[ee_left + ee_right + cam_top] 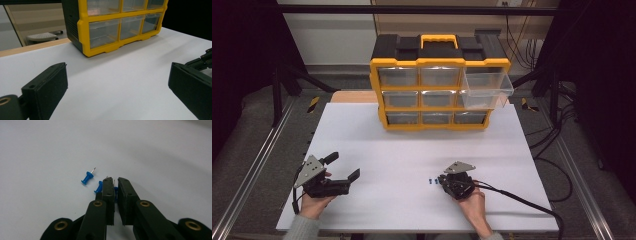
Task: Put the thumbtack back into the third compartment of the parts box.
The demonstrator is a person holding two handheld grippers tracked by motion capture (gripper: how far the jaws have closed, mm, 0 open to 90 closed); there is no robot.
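Three blue pins (87,178) near table's (362,125) front edge; one pinched between right gripper's (115,184) nearly closed jaws. Left gripper (117,82) wide, empty. Organizer's (439,62) top-right drawer (487,90) pulled out; carrying and dropping left.

A small blue plastic push pin (115,192) sits mostly hidden between the right gripper (115,181) jaws; another (99,188) is half covered beside them.
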